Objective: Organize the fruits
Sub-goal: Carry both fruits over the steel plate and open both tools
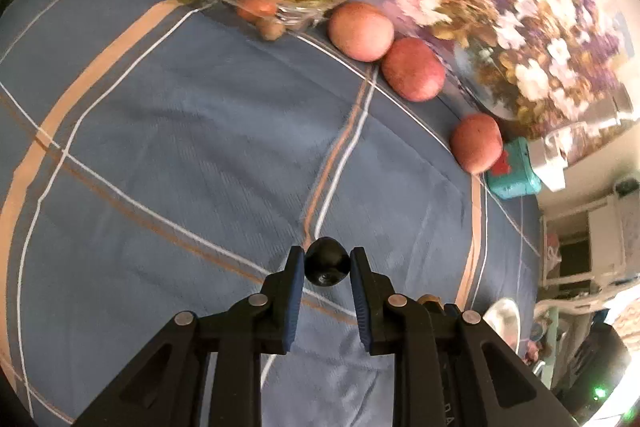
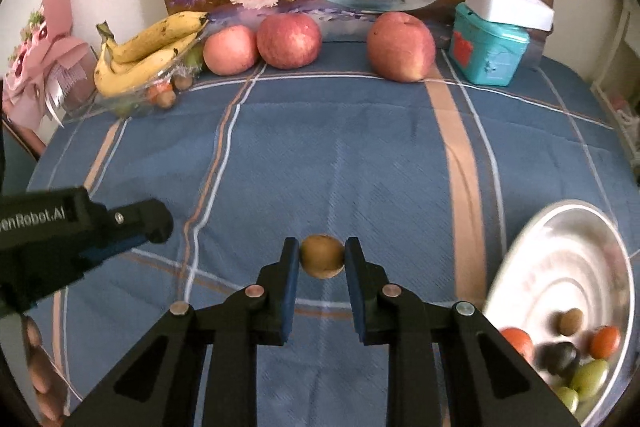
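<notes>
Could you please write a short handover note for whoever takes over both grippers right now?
Left gripper: shut on a small round black fruit, above the blue plaid cloth.
Right gripper: shut on a small brown round fruit, to the left of the silver metal bowl.
Done: the bowl already holds several small fruits, red, green, brown and dark.
Left: drop both held fruits into the bowl. More small fruits sit by the clear glass dish under the yellow bananas. Three red apples stand along the back edge.
</notes>
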